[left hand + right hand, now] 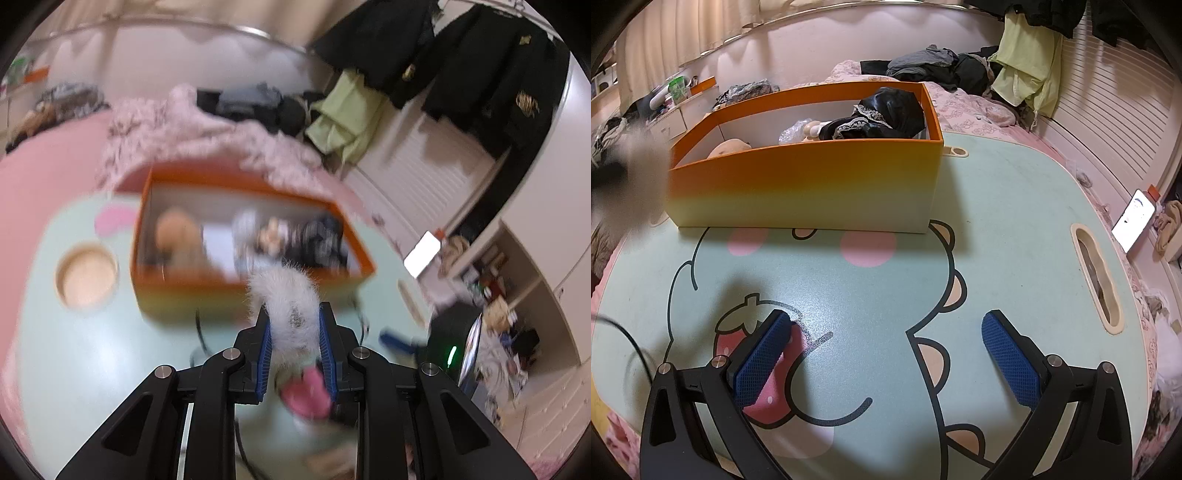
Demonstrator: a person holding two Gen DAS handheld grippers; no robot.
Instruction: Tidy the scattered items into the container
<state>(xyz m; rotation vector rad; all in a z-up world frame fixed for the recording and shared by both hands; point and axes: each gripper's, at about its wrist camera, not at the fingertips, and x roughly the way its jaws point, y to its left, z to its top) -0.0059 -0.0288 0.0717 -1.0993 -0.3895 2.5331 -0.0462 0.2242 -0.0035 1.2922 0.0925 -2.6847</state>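
The left gripper clamps one white fluffy toy. The right gripper gapes empty. One orange box holds one black lace garment.

lit phone right edge | green garment hanging | pink quilt behind

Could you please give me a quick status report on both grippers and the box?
Left gripper shut on white fluffy item, short of the orange box. Right gripper open, empty over the table. Nothing in the way.
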